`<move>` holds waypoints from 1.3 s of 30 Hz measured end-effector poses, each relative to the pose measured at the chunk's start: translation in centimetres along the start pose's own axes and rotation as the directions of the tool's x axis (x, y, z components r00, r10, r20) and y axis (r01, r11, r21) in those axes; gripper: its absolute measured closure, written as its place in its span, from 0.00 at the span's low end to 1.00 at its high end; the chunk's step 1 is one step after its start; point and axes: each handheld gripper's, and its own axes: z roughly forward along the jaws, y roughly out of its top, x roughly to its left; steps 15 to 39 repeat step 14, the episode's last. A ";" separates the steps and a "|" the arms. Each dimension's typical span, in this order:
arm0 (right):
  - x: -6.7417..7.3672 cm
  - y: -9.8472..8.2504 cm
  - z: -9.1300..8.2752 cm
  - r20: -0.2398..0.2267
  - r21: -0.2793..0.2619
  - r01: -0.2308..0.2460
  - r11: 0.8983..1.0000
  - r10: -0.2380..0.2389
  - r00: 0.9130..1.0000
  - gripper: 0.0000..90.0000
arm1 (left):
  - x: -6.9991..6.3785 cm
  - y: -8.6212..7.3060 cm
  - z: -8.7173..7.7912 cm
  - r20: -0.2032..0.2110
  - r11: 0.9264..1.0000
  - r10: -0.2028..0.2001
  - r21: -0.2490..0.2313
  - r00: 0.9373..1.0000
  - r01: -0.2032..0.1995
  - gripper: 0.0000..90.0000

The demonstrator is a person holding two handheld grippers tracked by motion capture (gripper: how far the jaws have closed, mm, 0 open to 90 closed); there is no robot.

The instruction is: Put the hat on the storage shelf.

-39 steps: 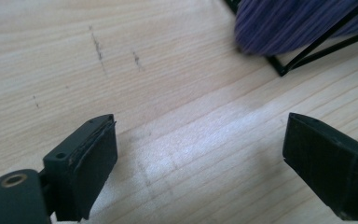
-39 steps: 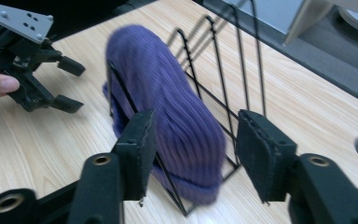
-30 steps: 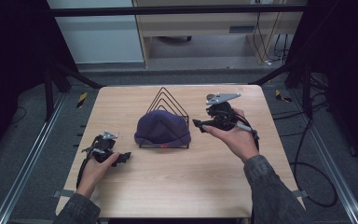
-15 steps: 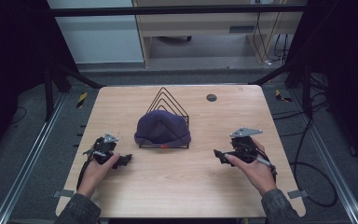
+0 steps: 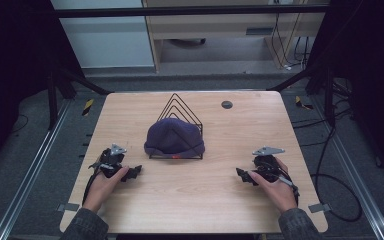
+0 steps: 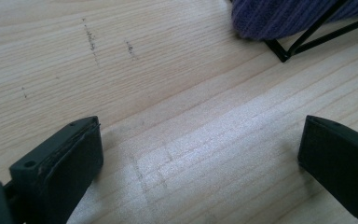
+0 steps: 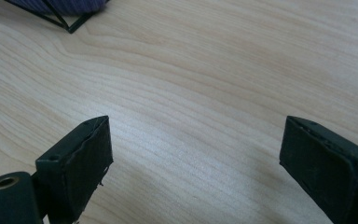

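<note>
- Two tools rest low on the worktop (image 5: 190, 200) in the high view, left tool (image 5: 130, 172) and right tool (image 5: 244, 176) flanking a purple cap (image 5: 174, 138) draped over a black wire rack (image 5: 180, 107), seemingly to hold its shape.
- Left gripper view: jaws wide apart, empty; cap (image 6: 289, 16) ahead, upper right.
- Right gripper view: jaws apart, empty; rack corner (image 7: 70, 25) at upper left.

Left gripper (image 6: 200, 154) fingers (image 6: 60, 168) spread wide, nothing between them, low over the pale wood-grain counter (image 6: 177, 93). Top right: edge of purple ribbed knit cap (image 6: 279, 16) on a thin black wire rack (image 6: 303, 42), well clear of fingers.
</note>
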 end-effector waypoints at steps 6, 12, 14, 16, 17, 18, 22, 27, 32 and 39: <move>0.3 -0.6 1.0 0.005 0.056 0.010 0.998 -0.011 1.000 0.09 | 0.0 0.0 -0.1 0.009 1.000 0.015 0.012 1.000 -0.015 0.00; 1.3 -1.5 1.4 0.057 0.017 0.059 0.998 -0.060 0.997 0.04 | 0.0 0.1 -0.1 0.016 1.000 0.017 0.022 1.000 -0.017 0.00; 1.4 -1.6 1.5 0.058 0.006 0.057 0.998 -0.057 0.997 0.04 | -0.1 0.1 -0.1 0.018 0.999 0.019 0.027 1.000 -0.020 0.00; 1.4 -1.6 1.5 0.058 0.006 0.057 0.998 -0.057 0.997 0.04 | -0.1 0.1 -0.1 0.018 0.999 0.019 0.027 1.000 -0.020 0.00; 1.4 -1.6 1.5 0.058 0.006 0.057 0.998 -0.057 0.997 0.04 | -0.1 0.1 -0.1 0.018 0.999 0.019 0.027 1.000 -0.020 0.00; 1.4 -1.6 1.5 0.058 0.006 0.057 0.998 -0.057 0.997 0.04 | -0.1 0.1 -0.1 0.018 0.999 0.019 0.027 1.000 -0.020 0.00; 1.4 -1.6 1.5 0.058 0.006 0.057 0.998 -0.057 0.997 0.04 | -0.1 0.1 -0.1 0.018 0.999 0.019 0.027 1.000 -0.020 0.00; 1.4 -1.6 1.5 0.058 0.006 0.057 0.998 -0.057 0.997 0.04 | -0.1 0.1 -0.1 0.018 0.999 0.019 0.027 1.000 -0.020 0.00; 1.4 -1.6 1.5 0.058 0.006 0.057 0.998 -0.057 0.997 0.04 | -0.1 0.1 -0.1 0.018 0.999 0.019 0.027 1.000 -0.020 0.00; 1.4 -1.6 1.5 0.058 0.006 0.057 0.998 -0.057 0.997 0.04 | -0.1 0.1 -0.1 0.018 0.999 0.019 0.027 1.000 -0.020 0.00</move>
